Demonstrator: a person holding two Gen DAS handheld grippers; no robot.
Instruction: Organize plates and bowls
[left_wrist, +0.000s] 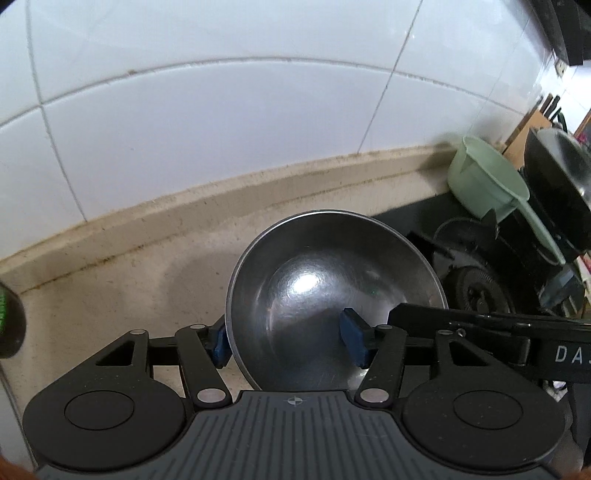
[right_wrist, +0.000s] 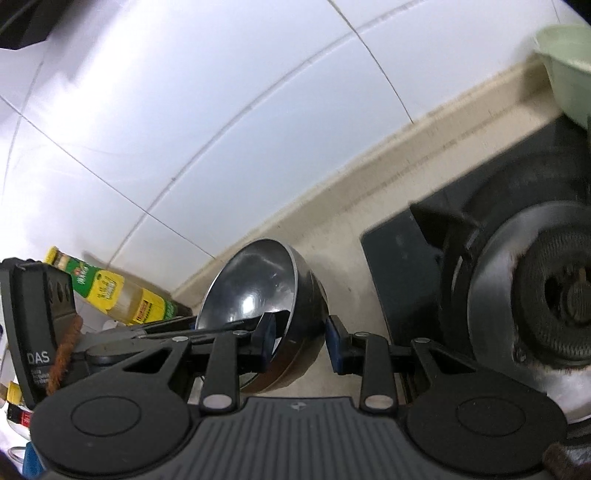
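Steel bowl (left_wrist: 334, 280) clamped by left tool (left_wrist: 286, 341), right tool (right_wrist: 301, 341) clamped on its opposite rim

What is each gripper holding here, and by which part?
Both grip the same steel bowl by its rim: the left gripper on one side, the right gripper on the opposite side, each pinching the wall.

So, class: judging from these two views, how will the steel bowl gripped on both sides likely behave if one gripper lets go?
The steel bowl looks thin-walled, so probably light and stiff. Its polished, glare-catching surface suggests it may slip. Already tilted, it would likely swing or tip.
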